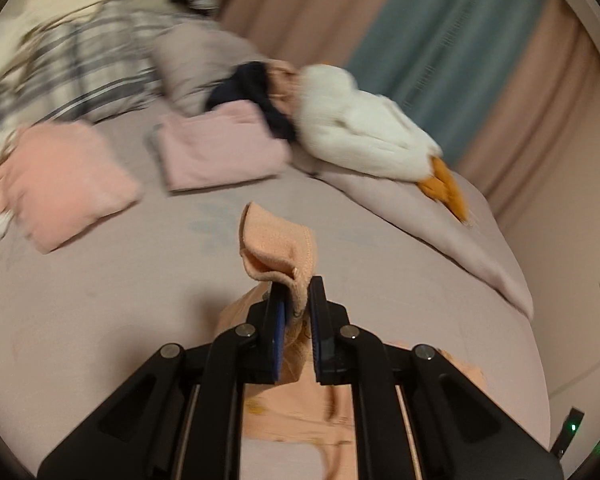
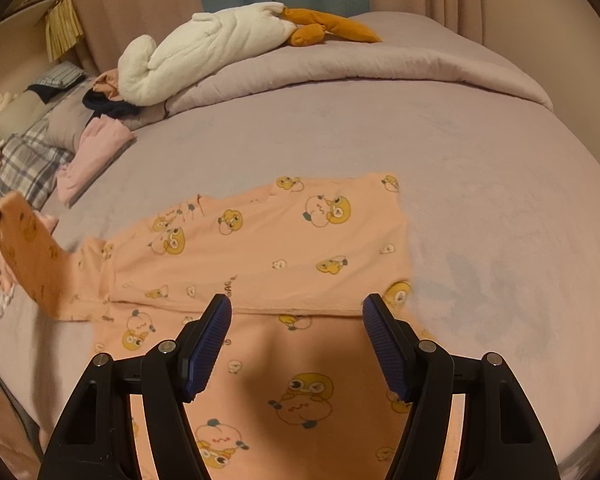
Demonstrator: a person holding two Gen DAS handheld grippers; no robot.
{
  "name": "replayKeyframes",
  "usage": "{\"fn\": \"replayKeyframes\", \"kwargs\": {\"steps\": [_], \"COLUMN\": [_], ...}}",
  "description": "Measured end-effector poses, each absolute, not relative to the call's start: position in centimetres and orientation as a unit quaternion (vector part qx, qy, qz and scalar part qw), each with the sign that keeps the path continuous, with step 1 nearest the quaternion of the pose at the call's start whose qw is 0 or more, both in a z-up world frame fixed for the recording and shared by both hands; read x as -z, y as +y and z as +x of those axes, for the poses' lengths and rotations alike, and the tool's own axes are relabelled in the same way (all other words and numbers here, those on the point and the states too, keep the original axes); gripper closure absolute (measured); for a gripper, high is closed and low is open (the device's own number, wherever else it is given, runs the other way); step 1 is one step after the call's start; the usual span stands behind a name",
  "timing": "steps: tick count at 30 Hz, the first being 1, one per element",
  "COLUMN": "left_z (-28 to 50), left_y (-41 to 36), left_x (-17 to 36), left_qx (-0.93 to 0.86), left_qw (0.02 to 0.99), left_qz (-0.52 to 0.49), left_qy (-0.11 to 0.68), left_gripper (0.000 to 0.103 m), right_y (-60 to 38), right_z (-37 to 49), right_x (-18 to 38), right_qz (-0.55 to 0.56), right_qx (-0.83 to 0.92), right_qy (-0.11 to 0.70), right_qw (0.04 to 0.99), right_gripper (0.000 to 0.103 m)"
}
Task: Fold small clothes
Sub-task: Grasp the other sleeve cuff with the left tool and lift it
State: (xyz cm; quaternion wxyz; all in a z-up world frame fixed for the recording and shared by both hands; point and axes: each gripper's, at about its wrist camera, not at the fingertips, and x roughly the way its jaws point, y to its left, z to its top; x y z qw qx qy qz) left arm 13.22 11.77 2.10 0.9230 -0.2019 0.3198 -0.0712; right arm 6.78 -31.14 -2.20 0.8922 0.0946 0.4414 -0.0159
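Peach cartoon-print top (image 2: 268,240) lies flat on the bed (image 2: 480,184), long axis running left to right. Left gripper (image 1: 296,300) pinches its sleeve end (image 1: 276,248), lifted at the far left — right gripper (image 2: 296,312) hovers wide apart, gripping nothing, above the hem.

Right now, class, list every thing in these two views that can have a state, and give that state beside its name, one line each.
Peach cartoon-print cotton garment: spread on the bed, partly folded, one end lifted.
Left gripper: jaws shut on the garment's end.
Right gripper: jaws open, empty, above the garment.
Pale pink cloth: folded.
Salmon pink cloth: folded.
White plush duck: lying on its side on the duvet.
Mauve duvet: folded back.
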Motion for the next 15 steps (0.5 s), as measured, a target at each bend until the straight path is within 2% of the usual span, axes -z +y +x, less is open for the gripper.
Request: {"fn": "replayKeyframes", "kwargs": {"steps": [7, 15], "left_z": [13.5, 13.7], "left_y": [3.0, -5.2], "left_x": [-2.8, 0.4], "left_qx": [0.146, 0.210], "left_qw": [0.919, 0.893], "left_qz": [-0.143, -0.090], "left_qy": [0.337, 0.388], "left_gripper": [0.093, 0.093], "right_y": [-32.5, -34.2], "right_z": [6.2, 5.9], "right_x": [2.0, 2.6], "right_qz": [0.112, 0.127], "right_qx": [0.024, 0.035], "right_qy": [0.434, 0.436], "right_qw": [0.894, 0.890], "right_gripper": [0.035, 0.035]}}
